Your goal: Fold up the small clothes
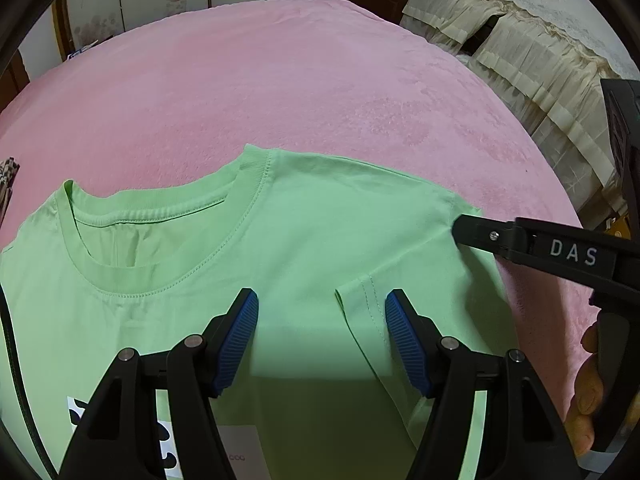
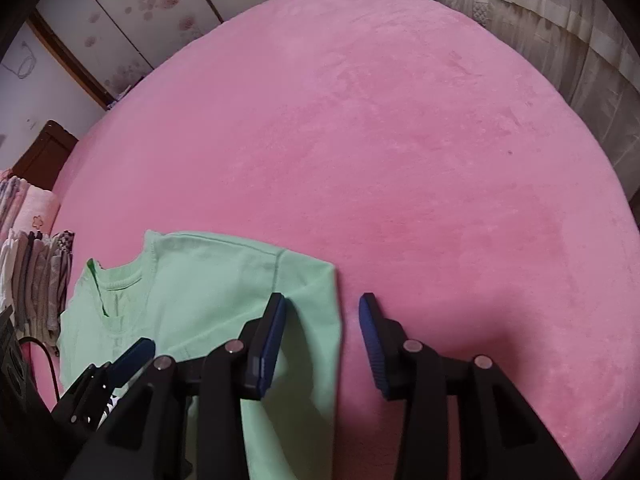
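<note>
Garment: light-green cotton T-shirt point(image 1: 280, 248) — flat on the pink plush bed cover point(image 1: 280, 80), near side, right sleeve folded inward.
Left gripper point(image 1: 322, 316): fingers spread above the shirt.
Right gripper point(image 2: 322, 320): fingers spread — straddling the shirt's right edge.

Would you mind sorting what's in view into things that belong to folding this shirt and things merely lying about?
Belongs to the job:
green T-shirt
left gripper, open
right gripper, open
pink blanket it lies on

Just lying about:
stack of folded cloths
cream frilled bed cover
</note>
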### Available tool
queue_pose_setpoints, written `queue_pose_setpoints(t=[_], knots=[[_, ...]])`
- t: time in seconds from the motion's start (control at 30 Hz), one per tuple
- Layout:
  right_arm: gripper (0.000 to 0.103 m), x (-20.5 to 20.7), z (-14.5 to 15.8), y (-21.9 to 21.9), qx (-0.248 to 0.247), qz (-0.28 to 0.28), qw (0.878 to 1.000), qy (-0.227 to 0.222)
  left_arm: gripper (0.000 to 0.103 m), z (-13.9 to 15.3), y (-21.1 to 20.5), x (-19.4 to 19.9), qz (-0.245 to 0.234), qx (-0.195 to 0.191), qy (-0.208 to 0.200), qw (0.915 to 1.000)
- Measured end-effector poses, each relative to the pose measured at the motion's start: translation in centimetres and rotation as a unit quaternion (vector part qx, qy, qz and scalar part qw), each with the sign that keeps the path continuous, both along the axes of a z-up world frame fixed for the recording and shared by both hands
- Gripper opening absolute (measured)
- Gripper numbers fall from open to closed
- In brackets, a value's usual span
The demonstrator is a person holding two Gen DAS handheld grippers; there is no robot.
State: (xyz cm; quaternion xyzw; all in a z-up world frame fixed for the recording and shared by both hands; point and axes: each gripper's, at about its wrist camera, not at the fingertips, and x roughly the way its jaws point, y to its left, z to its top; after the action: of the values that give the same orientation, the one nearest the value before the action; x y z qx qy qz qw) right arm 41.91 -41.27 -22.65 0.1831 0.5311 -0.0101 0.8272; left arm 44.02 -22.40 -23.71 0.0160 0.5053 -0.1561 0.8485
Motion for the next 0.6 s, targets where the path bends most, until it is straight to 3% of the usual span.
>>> queue_pose_setpoints(t=[0.07, 0.1, 0.2, 0.57, 0.6], knots=[[0.006, 0.2, 0.1, 0.4, -0.017, 0.012, 1.000, -0.007, 0.065, 0.0, 0.0, 0.0, 0.002, 0.000, 0.000, 1.0000], [0.002, 0.4, 0.2, 0.6, -0.027, 0.015, 0.999, -0.007, 0.065, 0.0, 0.0, 0.1, 0.002, 0.000, 0.000, 1.0000], [0.001, 0.2, 0.6, 0.7, -0.062, 0.012, 0.998, -0.016, 0.066, 0.0, -0.2, 0.2, 0.003, 0.004, -0.005, 1.0000], [0.002, 1.0, -0.4, 0.6, -0.072, 0.008, 0.997, 0.001, 0.067, -0.7, -1.4, -0.1, -0.007, 0.033, -0.015, 0.9993], [0.006, 0.9, 0.0, 0.6, -0.071, 0.008, 0.997, 0.000, 0.067, -0.5, -1.3, -0.2, -0.007, 0.032, -0.014, 0.9993]])
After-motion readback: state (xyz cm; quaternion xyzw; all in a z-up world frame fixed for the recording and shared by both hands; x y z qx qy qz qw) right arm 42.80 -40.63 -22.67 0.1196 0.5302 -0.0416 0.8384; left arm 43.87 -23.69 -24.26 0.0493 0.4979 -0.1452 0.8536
